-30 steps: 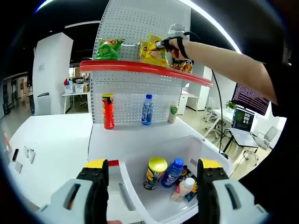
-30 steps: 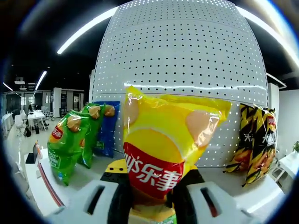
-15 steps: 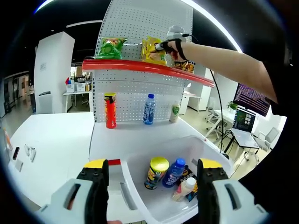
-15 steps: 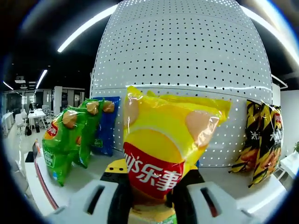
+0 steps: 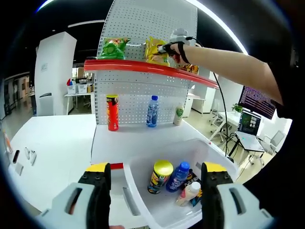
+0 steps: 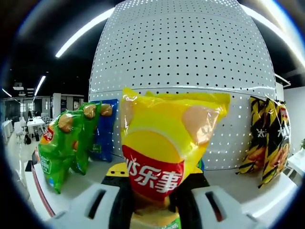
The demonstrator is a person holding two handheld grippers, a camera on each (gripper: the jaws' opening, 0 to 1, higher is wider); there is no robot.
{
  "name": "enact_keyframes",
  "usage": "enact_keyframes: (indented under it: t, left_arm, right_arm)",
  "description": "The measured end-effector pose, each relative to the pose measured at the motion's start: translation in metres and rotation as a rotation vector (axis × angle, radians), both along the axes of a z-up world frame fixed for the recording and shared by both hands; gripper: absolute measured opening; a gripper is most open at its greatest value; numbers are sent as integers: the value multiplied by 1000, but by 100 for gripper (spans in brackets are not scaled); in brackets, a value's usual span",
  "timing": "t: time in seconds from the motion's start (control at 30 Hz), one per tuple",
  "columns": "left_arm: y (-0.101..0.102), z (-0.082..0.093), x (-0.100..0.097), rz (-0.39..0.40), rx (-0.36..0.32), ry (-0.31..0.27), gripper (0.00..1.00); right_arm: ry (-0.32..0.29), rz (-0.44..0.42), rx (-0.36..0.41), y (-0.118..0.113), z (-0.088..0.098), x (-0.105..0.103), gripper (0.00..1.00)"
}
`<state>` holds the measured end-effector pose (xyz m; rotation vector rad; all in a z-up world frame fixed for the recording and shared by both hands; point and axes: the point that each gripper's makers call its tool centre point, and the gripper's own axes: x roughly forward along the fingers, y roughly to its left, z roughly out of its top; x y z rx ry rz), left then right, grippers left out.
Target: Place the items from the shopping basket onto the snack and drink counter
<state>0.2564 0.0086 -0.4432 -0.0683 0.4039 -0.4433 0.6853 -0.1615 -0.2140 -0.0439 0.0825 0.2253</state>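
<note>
A yellow chip bag stands upright over the top shelf, pinched at its base by my right gripper, which is shut on it. In the left gripper view the same yellow chip bag sits on the red-edged top shelf with the right gripper at the end of a person's outstretched arm. My left gripper is open above the white basket, which holds a yellow-lidded can, a blue bottle and a small white bottle.
Green chip bags and a blue bag stand left of the yellow one, black-and-yellow bags to its right. On the lower counter stand a red tube can, a blue bottle and a small bottle.
The right gripper has carried the yellow bag slightly deeper over the shelf toward the pegboard, and the neighbouring bags have slid outward in its view. The left gripper stays still.
</note>
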Motion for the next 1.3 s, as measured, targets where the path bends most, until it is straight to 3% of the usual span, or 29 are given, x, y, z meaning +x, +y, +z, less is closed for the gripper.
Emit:
enact_keyframes:
  t: [0.23,0.53,0.97,1.3]
  left_arm:
    - [3,-1,-1,4,-6,-2,76]
    - [11,-4,-6,23,-13,3,76]
    - [10,-1,-9,18,-2,0,76]
    - [10,-3,-11,18,-2,4,76]
  right_arm:
    - [5,-14,42,-1,-4,3,34]
    - [6,-18,27,-2,-5,6,38]
    - [-4,-24,-81,-8,-2,5,46]
    - [-6,-8,-89,-7,0,9,49]
